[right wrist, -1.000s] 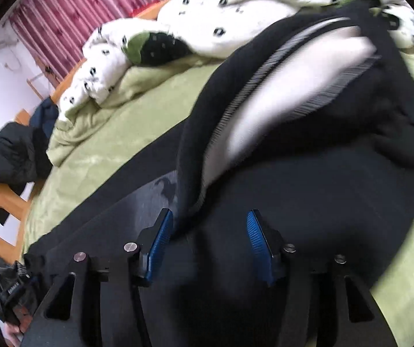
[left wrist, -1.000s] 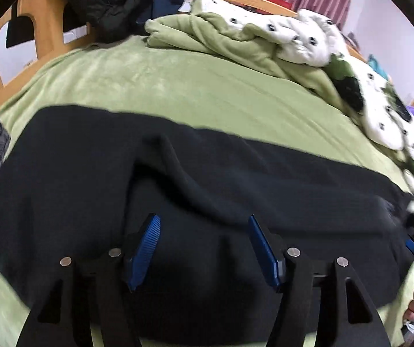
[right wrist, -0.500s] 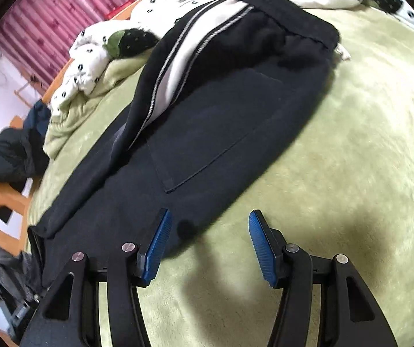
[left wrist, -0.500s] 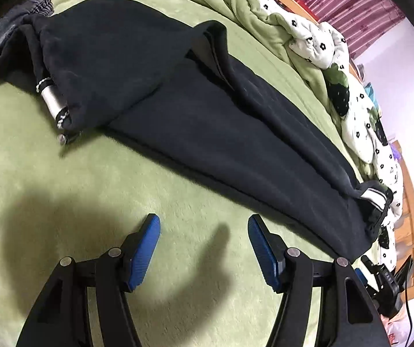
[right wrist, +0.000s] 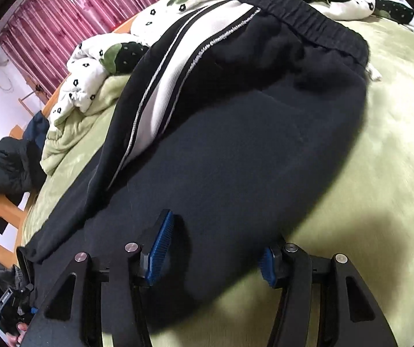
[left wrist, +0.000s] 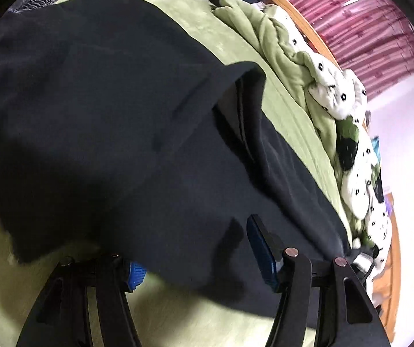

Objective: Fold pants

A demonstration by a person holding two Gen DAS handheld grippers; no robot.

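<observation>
Grippers (left wrist: 198, 257) closing — pants (left wrist: 120, 133) edge between jaws.

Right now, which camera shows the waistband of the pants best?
The right wrist view: the gathered waistband runs across the top of the pants, beside the white side stripe. The left wrist view shows only dark cloth; no waistband can be made out there.

I see the pants (right wrist: 235, 156) as matt black fleecy cloth, with a smooth white ribbed side stripe (right wrist: 163, 98) and gathered elastic waistband (right wrist: 302, 14). The green bedspread (right wrist: 380, 156) looks plush, soft-napped. My gripper pads (right wrist: 160, 248) are ridged blue rubber on matt black plastic, with shiny metal pins (left wrist: 291, 251). The bed frame (left wrist: 302, 20) is varnished wood.
</observation>
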